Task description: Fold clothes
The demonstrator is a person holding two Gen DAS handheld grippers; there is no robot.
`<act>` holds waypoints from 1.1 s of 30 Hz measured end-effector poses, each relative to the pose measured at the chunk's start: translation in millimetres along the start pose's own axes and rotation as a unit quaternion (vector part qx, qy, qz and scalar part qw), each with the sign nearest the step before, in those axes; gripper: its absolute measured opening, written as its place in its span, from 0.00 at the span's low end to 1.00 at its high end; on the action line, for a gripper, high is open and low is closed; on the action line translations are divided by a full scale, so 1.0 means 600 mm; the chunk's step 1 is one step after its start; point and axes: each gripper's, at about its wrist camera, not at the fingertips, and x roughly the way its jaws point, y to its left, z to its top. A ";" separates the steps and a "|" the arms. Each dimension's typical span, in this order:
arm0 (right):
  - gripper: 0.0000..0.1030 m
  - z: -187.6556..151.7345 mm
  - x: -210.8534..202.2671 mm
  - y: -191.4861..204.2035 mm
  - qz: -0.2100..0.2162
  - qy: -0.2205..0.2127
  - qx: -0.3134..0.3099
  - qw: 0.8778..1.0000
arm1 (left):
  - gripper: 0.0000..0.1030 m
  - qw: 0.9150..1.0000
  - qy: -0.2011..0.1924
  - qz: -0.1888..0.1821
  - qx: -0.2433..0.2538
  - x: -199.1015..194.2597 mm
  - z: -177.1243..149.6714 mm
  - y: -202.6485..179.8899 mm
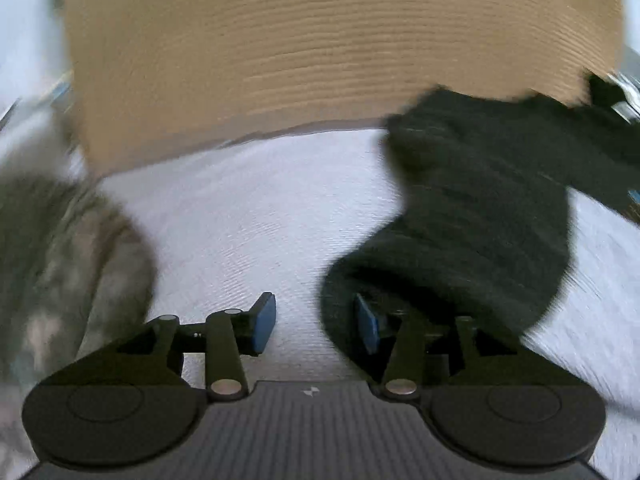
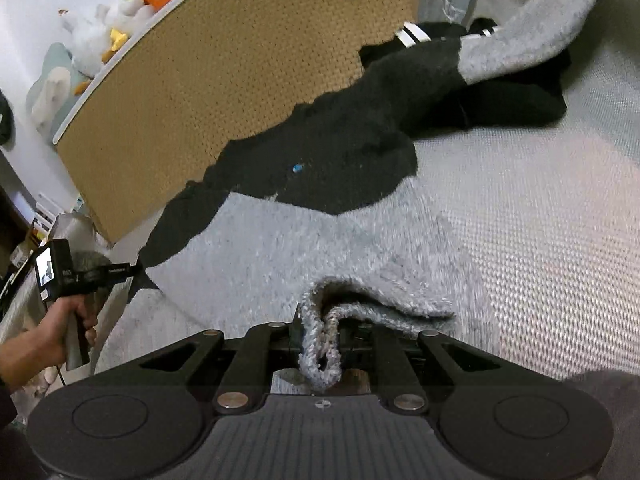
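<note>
While the right tongs (image 2: 320, 340) are clenched on a rolled edge of the grey fuzzy garment (image 2: 304, 248), the left tongs (image 1: 316, 322) stand released, their two blue pads (image 1: 265, 322) apart with nothing between them. The grey garment lies spread on the white woven bed surface (image 2: 540, 240), partly under a black garment (image 2: 340, 160). In the left wrist view the black garment (image 1: 472, 208) lies beside the right pad; the view is blurred. A tan woven headboard (image 2: 224, 92) stands behind. A hand (image 2: 68, 320) grips the left device, whose small screen (image 2: 45, 266) is lit. Any lettering is too small to read. Plush toys (image 2: 96, 36) sit above.
</note>
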 end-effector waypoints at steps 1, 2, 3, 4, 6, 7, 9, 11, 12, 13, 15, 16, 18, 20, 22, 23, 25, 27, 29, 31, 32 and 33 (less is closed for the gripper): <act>0.12 -0.001 -0.001 -0.001 0.002 0.001 0.005 1.000 | 0.47 0.999 -0.005 -0.012 0.031 -0.004 0.000 -0.012; 0.12 -0.002 -0.002 0.000 0.001 0.002 0.006 1.000 | 0.47 0.998 -0.011 -0.018 0.062 -0.006 -0.001 -0.026; 0.12 -0.003 -0.005 0.004 0.001 0.002 0.004 1.000 | 0.48 0.995 -0.017 -0.024 0.094 -0.008 -0.002 -0.039; 0.12 -0.004 -0.007 0.007 0.000 0.003 0.001 1.000 | 0.49 0.991 -0.023 -0.029 0.125 -0.010 -0.003 -0.053; 0.12 -0.005 -0.010 0.012 -0.001 0.006 -0.003 1.000 | 0.49 0.984 -0.029 -0.024 0.171 -0.011 -0.007 -0.076; 0.12 -0.006 -0.011 0.014 -0.002 0.008 -0.004 1.000 | 0.49 0.983 -0.034 -0.017 0.181 -0.010 -0.006 -0.083; 0.12 -0.010 -0.013 0.018 -0.003 0.013 -0.004 1.000 | 0.47 0.982 -0.047 -0.004 0.185 -0.005 -0.002 -0.090; 0.12 -0.016 -0.013 0.022 -0.003 0.022 -0.007 1.000 | 0.44 0.989 -0.062 0.006 0.138 -0.006 0.006 -0.083; 0.12 -0.020 -0.013 0.024 -0.004 0.027 -0.010 1.000 | 0.42 0.992 -0.063 0.012 0.108 -0.006 0.010 -0.073; 0.12 -0.023 -0.012 0.026 -0.005 0.031 -0.013 0.999 | 0.42 0.995 -0.064 0.018 0.079 -0.005 0.014 -0.063; 0.12 -0.028 -0.012 0.029 -0.003 0.037 -0.016 0.999 | 0.33 0.997 -0.058 0.039 0.031 0.007 0.021 -0.043; 0.12 -0.029 -0.013 0.030 -0.002 0.038 -0.017 0.999 | 0.32 0.997 -0.057 0.050 0.001 0.008 0.020 -0.026; 0.12 -0.032 -0.014 0.033 -0.001 0.040 -0.018 0.999 | 0.34 0.996 -0.048 0.054 -0.051 0.011 0.017 0.004; 0.12 -0.033 -0.013 0.036 0.001 0.044 -0.019 0.999 | 0.35 0.994 -0.034 0.038 -0.097 0.016 0.011 0.031; 0.12 -0.036 -0.011 0.040 0.003 0.050 -0.021 0.999 | 0.35 0.994 -0.028 0.041 -0.094 0.015 0.005 0.030; 0.12 -0.036 -0.010 0.040 0.002 0.052 -0.022 0.998 | 0.36 0.995 -0.024 0.044 -0.092 0.015 0.003 0.028; 0.12 -0.036 -0.008 0.036 0.000 0.058 -0.019 0.998 | 0.38 0.995 -0.009 0.050 -0.088 0.016 0.000 0.028; 0.13 -0.035 -0.007 0.028 0.001 0.064 -0.009 0.998 | 0.38 0.995 0.005 0.078 -0.061 0.016 -0.006 0.021; 0.13 -0.035 -0.006 0.019 0.002 0.066 0.000 0.998 | 0.41 0.996 0.020 0.090 -0.019 0.010 -0.012 0.020; 0.13 -0.037 -0.004 0.018 0.003 0.071 0.001 0.997 | 0.42 0.997 0.003 0.072 -0.003 -0.007 -0.010 0.020; 0.14 -0.038 -0.004 0.020 0.002 0.071 -0.002 0.997 | 0.43 0.998 -0.006 0.062 0.005 -0.016 -0.008 0.020; 0.14 -0.038 -0.004 0.023 0.000 0.071 -0.005 0.997 | 0.45 0.998 -0.015 0.053 0.013 -0.025 -0.007 0.020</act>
